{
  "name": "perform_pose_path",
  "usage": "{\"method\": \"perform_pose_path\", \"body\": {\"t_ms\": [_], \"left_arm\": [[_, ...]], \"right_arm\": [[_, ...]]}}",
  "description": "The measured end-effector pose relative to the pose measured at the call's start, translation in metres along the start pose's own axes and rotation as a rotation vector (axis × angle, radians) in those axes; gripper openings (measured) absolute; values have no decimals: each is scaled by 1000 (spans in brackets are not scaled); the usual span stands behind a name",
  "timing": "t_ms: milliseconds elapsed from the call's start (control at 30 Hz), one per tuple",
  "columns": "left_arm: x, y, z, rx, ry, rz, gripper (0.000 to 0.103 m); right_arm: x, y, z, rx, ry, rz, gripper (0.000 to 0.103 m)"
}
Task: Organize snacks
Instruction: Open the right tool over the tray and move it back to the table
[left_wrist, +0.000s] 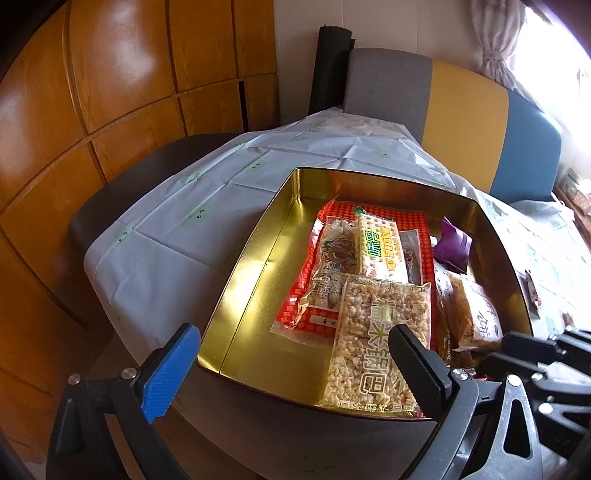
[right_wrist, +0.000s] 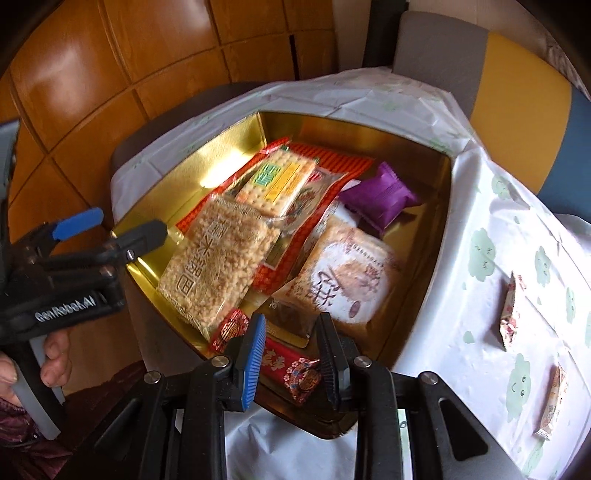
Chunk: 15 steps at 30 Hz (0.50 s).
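Right gripper (right_wrist: 291, 356) clenched a red candy packet (right_wrist: 286, 363) over the gold tin's (left_wrist: 243, 280) near edge; left gripper (left_wrist: 291, 363) stood released at the tin's left corner, beside the snacks (left_wrist: 376, 332).

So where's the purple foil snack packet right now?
In the right wrist view, the purple foil snack packet lies inside the gold tin, far right, beside the cracker pack.

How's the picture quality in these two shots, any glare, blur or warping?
Left wrist view: sharp; sunlight glares off the gold tin on its left inner wall, the window is blown out white, and the wooden panels bow from fisheye distortion. Right wrist view: slightly soft with motion blur on the snack packs, a bright glare patch on the tin's far-left wall, and curved edges.
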<state>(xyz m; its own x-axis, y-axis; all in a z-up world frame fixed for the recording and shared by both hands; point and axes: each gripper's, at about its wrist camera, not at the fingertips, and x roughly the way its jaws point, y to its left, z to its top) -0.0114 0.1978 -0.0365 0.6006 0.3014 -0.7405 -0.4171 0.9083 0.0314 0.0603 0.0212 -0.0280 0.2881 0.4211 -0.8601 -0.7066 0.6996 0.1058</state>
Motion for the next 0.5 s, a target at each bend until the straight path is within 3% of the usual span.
{"method": "perform_pose_path", "body": {"t_ms": [500], "left_arm": [[-2,-7,-2,22,-6,-27,102]], "right_arm": [[-22,-10,-2,20,-60,-40,32]]}}
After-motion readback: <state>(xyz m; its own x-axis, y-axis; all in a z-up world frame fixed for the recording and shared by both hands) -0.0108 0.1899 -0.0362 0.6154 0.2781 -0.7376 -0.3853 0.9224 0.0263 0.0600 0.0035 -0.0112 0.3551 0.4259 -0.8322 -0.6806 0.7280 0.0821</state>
